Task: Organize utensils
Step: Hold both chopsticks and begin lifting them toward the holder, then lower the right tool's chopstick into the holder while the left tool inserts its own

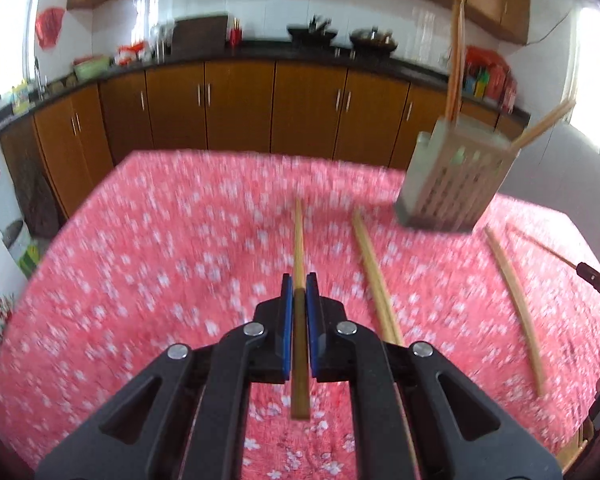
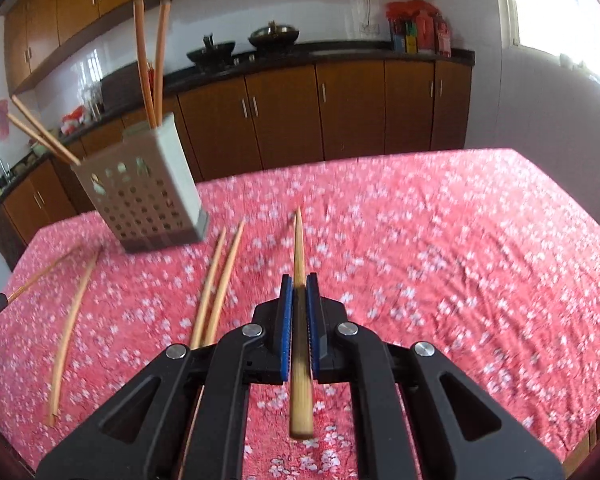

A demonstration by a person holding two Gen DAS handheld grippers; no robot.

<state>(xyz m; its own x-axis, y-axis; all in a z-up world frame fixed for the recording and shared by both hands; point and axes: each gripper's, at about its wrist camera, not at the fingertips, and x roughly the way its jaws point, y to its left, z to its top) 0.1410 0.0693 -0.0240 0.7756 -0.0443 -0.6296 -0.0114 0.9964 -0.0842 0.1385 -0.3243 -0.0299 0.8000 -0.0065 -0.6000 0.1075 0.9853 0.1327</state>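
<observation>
Between each gripper's blue pads, left gripper and right gripper, you clamp 1 chopstick; next, carry both to the perforated holder ahead.

Left wrist view: sits just behind its own fingers, angled down over the table, facing the cabinets; holder off to the right.
Right wrist view: same low, close, downward angle; holder to the left.
Shared: table, holder, loose chopsticks, counter.
</observation>
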